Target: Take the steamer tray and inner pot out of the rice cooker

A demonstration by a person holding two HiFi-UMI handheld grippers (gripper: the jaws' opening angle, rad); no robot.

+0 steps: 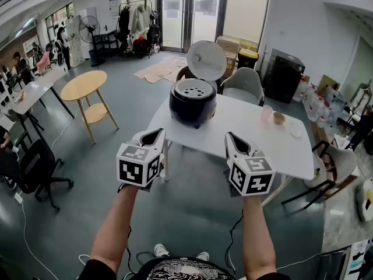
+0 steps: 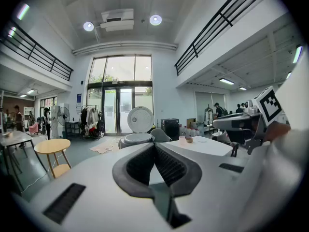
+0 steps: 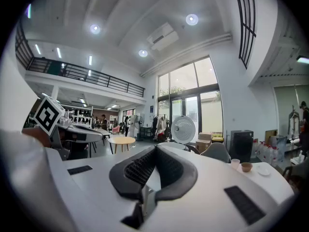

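Both shut and empty, left hand-held gripper (image 1: 152,136) and right hand-held gripper (image 1: 233,140) face the black round rice cooker (image 1: 193,105), whose perforated grey steamer tray (image 1: 194,88) looks light, stiff, best pinched at its rim.

bright daylight via glass doors (image 1: 175,13) | ceiling spotlights | fisheye edge warp

round wooden side table (image 1: 85,85)
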